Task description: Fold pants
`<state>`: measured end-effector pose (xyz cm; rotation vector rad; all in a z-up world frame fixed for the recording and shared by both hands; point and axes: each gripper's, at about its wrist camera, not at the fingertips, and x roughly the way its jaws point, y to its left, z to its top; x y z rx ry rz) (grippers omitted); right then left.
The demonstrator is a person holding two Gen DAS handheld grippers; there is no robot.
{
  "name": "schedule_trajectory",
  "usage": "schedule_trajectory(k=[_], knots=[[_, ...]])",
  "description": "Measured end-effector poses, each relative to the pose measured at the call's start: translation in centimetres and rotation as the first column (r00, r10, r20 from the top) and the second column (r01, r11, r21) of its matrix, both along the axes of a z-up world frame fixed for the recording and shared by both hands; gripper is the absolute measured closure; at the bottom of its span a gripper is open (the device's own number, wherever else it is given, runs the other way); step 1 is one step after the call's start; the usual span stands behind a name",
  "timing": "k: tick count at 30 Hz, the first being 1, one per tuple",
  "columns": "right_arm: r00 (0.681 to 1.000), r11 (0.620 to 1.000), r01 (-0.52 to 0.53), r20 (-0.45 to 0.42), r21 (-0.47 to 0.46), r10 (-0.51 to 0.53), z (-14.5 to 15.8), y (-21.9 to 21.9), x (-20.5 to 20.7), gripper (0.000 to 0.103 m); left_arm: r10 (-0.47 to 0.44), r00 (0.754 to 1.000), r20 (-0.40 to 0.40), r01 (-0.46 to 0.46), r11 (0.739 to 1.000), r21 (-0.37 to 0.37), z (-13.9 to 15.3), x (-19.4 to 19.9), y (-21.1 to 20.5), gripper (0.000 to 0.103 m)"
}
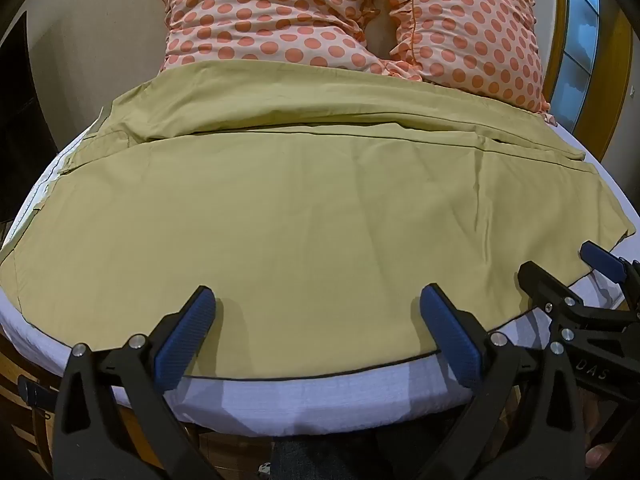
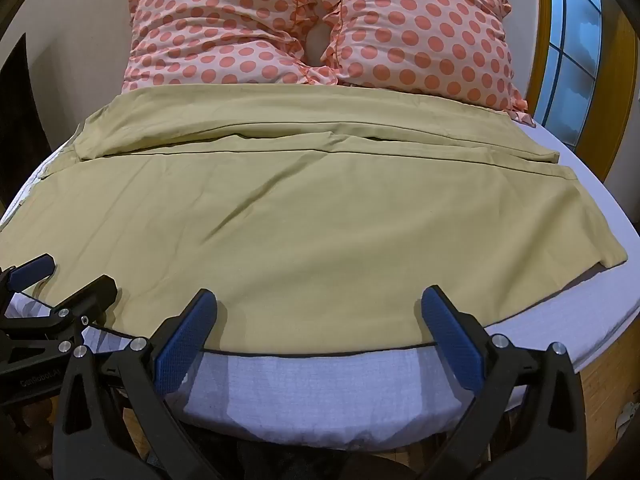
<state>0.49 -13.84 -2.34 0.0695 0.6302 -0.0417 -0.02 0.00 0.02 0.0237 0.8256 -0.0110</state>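
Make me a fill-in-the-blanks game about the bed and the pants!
1. The pants lying flat on the bed are the colour ____.
2. The pillows behind the pants are covered in orange ____.
3. The left hand-held gripper and the right hand-held gripper both have their jaws ____.
4. The pads on the fingers are coloured ____.

Missing words: green; dots; open; blue
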Motion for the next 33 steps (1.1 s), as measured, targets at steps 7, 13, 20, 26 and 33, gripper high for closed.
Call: schedule_trajectory(k=[7, 13, 20, 26, 33], knots=[[1.0, 1.0, 0.0, 0.002, -0.001, 0.0, -0.15, 0.1, -0.05, 0.001, 0.0, 1.0, -0.003, 0.0, 1.0, 0.0, -0.01, 0.02, 0.0, 0.002], [1.0, 1.0, 0.001, 0.004, -0.001, -0.001, -0.22, 0.14, -0.06, 0.001, 0.0, 1.0, -0.003, 0.0, 1.0, 0.0, 0.0, 0.04, 0.0, 0.002], [1.0, 1.0, 0.001, 0.005, -0.002, -0.001, -0.28, 0.18, -0.06, 0.001, 0.0, 1.0, -0.001, 0.0, 1.0, 0.0, 0.0, 0.01, 0.0, 0.002], [1.0, 1.0, 0.002, 0.006, -0.002, -0.002, -0.29, 0.21, -0.07, 0.001, 0.0, 1.0, 0.0, 0.0, 1.0, 0.001, 0.0, 0.01, 0.0, 0.002], [1.0, 1.0, 0.002, 0.008, -0.003, -0.002, -0.36, 0.25, -0.09, 0.001, 0.0, 1.0, 0.0, 0.0, 1.0, 0.001, 0.0, 0.0, 0.0, 0.002]])
